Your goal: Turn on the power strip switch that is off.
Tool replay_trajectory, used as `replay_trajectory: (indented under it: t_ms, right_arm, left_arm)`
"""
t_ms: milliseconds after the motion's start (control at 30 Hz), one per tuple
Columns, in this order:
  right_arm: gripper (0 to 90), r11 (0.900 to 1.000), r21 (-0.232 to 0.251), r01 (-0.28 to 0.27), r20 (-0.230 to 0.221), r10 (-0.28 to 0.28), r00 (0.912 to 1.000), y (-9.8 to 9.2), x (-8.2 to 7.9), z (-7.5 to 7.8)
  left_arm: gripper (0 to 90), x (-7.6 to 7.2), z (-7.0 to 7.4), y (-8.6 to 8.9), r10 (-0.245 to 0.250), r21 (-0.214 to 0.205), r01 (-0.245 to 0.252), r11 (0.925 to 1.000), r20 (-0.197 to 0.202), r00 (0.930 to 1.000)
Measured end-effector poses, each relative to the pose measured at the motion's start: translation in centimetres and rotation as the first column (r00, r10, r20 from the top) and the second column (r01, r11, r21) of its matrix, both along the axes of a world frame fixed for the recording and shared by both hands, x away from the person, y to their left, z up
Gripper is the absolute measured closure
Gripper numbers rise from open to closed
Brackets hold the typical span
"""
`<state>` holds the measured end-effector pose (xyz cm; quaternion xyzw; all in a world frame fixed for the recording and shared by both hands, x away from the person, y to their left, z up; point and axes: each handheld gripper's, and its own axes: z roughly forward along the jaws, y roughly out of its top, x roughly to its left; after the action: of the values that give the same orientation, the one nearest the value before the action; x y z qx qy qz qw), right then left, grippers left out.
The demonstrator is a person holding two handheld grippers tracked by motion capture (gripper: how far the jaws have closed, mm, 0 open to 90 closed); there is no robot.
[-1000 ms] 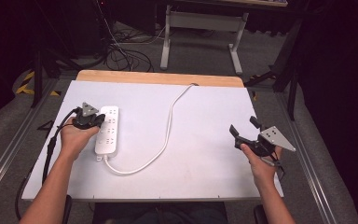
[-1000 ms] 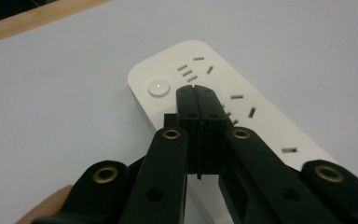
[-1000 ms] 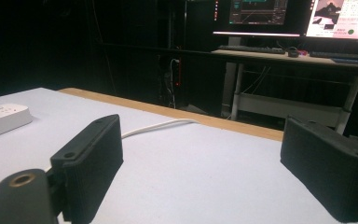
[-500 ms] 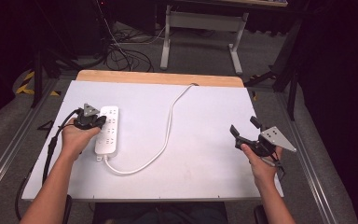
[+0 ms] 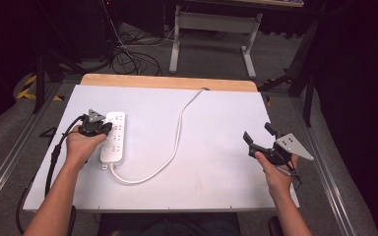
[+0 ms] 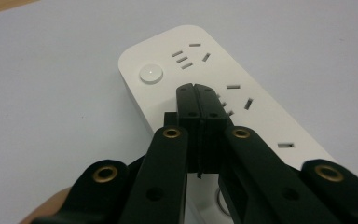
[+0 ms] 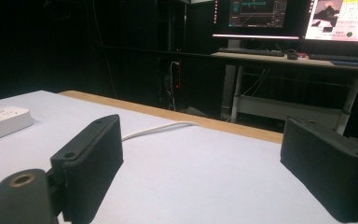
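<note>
The white power strip [image 5: 114,136] lies flat on the left part of the white tabletop [image 5: 211,123], its long axis running near to far. Its white cable [image 5: 177,132] leaves the near end, loops toward the near centre of the tabletop, then runs to the far edge, where it passes over the wooden strip [image 5: 167,81] bordering the far side.

The left hand-held gripper [image 5: 103,129] is held by the left hand [image 5: 81,145] at the left edge of the power strip, with its jaws reaching over the strip's top face. In the left gripper view the left hand-held gripper [image 6: 197,93] has its two black jaws pressed together with nothing between them. The jaw tips sit over the socket face of the power strip [image 6: 242,102], just near of the round switch button [image 6: 150,73]. Whether the tips touch the surface cannot be told.

The right hand-held gripper [image 5: 257,138] is held by the right hand [image 5: 273,169] at the near right part of the tabletop, well apart from the power strip. Its jaws stand wide apart and hold nothing. In the right gripper view the jaws frame bare tabletop, with the power strip [image 7: 2,120] at the left edge and the cable [image 7: 158,128] between them farther off.
</note>
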<state>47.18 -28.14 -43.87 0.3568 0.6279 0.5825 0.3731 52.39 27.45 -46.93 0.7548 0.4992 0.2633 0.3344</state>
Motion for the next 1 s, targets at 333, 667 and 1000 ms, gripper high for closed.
replay_trajectory:
  t_ms: [333, 667, 1000]
  right_arm:
    - [13.4, 1.0000, 0.003, 0.003, 0.011, -0.003, 0.9999, -0.15, -0.13, 0.12]
    - [14.0, 1.0000, 0.005, 0.003, 0.013, -0.003, 0.9999, -0.11, -0.15, 0.15]
    - [14.0, 1.0000, 0.002, 0.004, 0.015, -0.004, 0.9999, -0.08, -0.17, 0.18]
  left_arm:
    - [90.0, -0.06, -0.03, -0.25, 0.027, 0.002, -0.027, 0.9996, -0.004, 0.9996]
    - [90.0, 0.04, 0.10, -0.37, 0.028, 0.014, -0.028, 0.9995, -0.014, 0.9995]
    - [90.0, 0.34, 0.26, -0.28, 0.024, 0.027, -0.023, 0.9994, -0.035, 0.9991]
